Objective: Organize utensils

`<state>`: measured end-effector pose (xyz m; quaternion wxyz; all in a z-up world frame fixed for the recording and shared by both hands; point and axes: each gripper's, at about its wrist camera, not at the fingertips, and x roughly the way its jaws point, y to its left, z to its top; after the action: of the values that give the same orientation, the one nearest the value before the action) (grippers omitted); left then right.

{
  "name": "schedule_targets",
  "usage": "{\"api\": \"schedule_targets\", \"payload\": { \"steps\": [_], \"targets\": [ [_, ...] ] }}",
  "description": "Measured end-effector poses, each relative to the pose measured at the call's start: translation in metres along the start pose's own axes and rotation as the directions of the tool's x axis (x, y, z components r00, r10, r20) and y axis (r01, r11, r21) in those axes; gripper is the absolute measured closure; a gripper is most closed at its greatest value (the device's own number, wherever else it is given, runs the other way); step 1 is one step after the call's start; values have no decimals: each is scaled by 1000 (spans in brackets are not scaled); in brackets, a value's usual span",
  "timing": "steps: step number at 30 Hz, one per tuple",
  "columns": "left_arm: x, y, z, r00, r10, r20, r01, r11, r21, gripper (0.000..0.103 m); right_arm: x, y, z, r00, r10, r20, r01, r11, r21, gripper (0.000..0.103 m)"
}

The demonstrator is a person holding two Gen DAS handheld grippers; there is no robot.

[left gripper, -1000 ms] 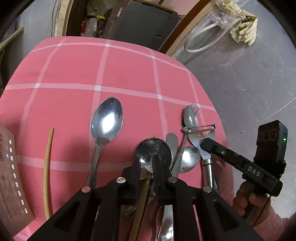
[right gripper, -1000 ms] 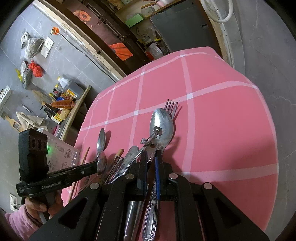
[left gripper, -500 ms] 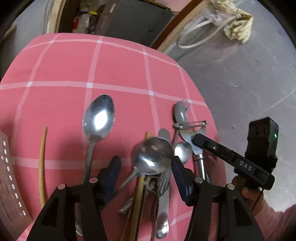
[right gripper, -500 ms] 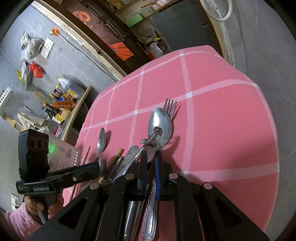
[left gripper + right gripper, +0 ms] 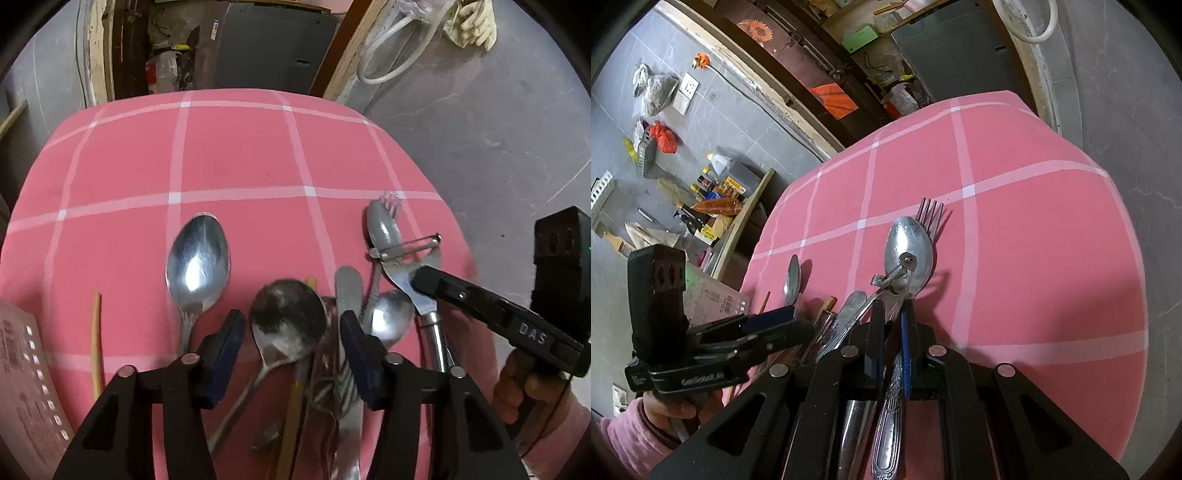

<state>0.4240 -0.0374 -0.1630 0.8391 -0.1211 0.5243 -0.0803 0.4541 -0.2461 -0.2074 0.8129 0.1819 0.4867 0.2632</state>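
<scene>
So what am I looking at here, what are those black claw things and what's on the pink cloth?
They are two hand-held grippers, each carried by a person, with a camera on each looking along its fingers. One picture comes from the left gripper, one from the right gripper. On the pink checked tablecloth lies a heap of cutlery: a large spoon, a darker spoon, a fork, a peeler. The left jaws stand apart around the darker spoon, having just been closing. The right gripper is shut on a patterned handle.
</scene>
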Motion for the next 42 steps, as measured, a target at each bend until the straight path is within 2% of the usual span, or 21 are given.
{"api": "schedule_targets", "payload": {
  "steps": [2,9,10,12,13,22,28,31,34,37,38,40,42],
  "targets": [
    [2,2,6,1000,7,-10,-7,1000,-11,63,1,0,2,1000,0,-2,0,1000,1,96],
    [-6,10,4,999,11,-33,-12,999,-35,64,4,0,7,1000,-4,-16,4,1000,3,96],
    [-8,11,3,999,5,-32,-6,999,-34,68,4,1,7,1000,-5,-17,5,1000,-2,96],
    [-12,9,3,1000,-24,-13,24,1000,-21,90,3,4,7,1000,-5,-15,5,1000,-11,96],
    [-13,7,3,1000,-17,-8,17,1000,-11,92,2,3,7,1000,-4,-14,4,1000,-12,96],
    [-29,-3,-5,1000,13,28,-15,997,74,99,-14,16,-3,1000,-12,2,12,1000,-26,99],
    [-69,-4,-9,992,-53,112,43,995,93,99,-52,38,-9,994,-28,108,34,998,-50,101],
    [-96,-2,-10,978,-100,181,84,992,95,100,-77,55,-10,983,-33,179,42,998,-48,101],
    [-129,-1,-10,950,-158,270,136,986,97,100,-101,73,-8,968,-3,251,14,999,-43,101],
    [-165,6,-6,908,-205,366,182,979,96,100,-119,97,-4,943,32,331,-15,998,-53,101],
    [-181,11,-4,886,-221,408,198,975,97,100,-124,104,-1,934,48,354,-30,998,-54,101],
    [-203,17,-3,857,-228,463,206,974,98,100,-130,123,6,909,87,407,-64,996,-69,101],
    [-225,27,1,819,-228,526,210,973,95,100,-132,144,14,886,128,445,-97,991,-91,101]
  ]
}}
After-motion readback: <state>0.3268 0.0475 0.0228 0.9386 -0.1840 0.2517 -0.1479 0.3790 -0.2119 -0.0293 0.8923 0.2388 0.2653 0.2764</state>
